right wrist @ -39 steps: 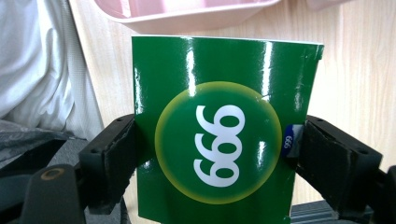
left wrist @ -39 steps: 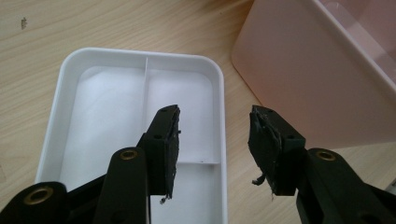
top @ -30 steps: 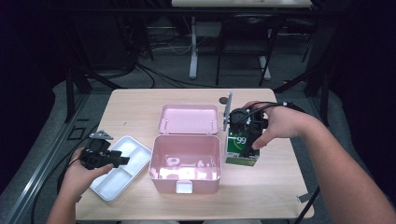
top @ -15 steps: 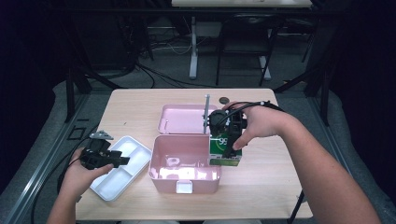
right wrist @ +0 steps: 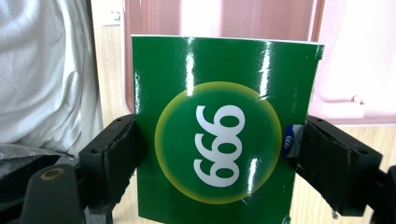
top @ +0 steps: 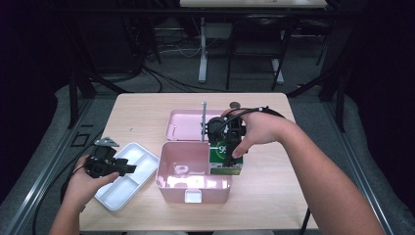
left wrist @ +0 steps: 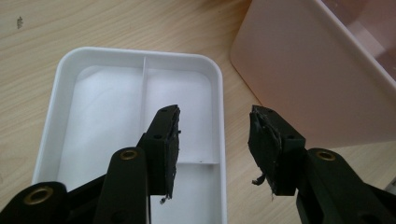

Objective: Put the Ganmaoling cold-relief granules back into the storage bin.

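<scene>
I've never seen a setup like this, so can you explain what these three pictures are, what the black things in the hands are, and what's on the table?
A person sits at a wooden table and holds a hand tool in each hand: a gripper with two black jaws that squeeze together. No robot arm is involved.

The high view looks down from above the person. The other two pictures come from small cameras riding on each gripper, looking along its jaws.

On the table lie an open pink box, its pink lid behind it, and a white divided tray.

The left gripper hovers over the tray, jaws apart and holding nothing. The right gripper is clamped on a green carton printed with 999, held at the right edge of the pink box, probably to go inside.
</scene>
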{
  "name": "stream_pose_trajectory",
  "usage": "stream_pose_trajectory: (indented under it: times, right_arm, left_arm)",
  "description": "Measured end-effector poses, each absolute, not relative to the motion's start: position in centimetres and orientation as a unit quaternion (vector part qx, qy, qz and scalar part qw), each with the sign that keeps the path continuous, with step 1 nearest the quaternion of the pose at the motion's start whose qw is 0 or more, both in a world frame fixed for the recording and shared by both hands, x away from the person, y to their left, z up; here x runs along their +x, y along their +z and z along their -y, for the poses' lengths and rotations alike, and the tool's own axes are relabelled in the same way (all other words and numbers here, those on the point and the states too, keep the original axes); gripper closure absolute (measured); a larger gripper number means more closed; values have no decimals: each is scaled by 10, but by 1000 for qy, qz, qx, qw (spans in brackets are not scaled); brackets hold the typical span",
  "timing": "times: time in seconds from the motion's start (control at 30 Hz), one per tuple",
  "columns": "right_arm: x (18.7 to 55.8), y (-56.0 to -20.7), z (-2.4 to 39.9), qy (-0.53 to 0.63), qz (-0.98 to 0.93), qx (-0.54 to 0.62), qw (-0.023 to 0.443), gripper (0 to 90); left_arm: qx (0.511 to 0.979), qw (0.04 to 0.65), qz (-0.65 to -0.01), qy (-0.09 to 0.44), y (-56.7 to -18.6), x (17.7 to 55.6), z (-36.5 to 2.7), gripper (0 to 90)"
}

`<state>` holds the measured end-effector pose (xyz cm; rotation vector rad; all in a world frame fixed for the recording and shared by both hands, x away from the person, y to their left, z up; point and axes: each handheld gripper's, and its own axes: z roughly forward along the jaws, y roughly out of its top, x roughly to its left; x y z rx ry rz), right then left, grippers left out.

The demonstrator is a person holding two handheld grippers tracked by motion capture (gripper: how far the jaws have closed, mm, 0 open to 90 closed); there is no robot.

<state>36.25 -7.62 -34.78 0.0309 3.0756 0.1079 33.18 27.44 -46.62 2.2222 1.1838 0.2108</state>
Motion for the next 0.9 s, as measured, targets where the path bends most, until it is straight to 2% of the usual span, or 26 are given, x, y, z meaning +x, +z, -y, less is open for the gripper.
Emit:
stream_pose_trajectory:
  times: [0.9]
  right_arm:
    - [368,-364,50,33,-999,-5,38,166]
  left_arm:
    - [839,302,-446,78,-467,332,-274,528]
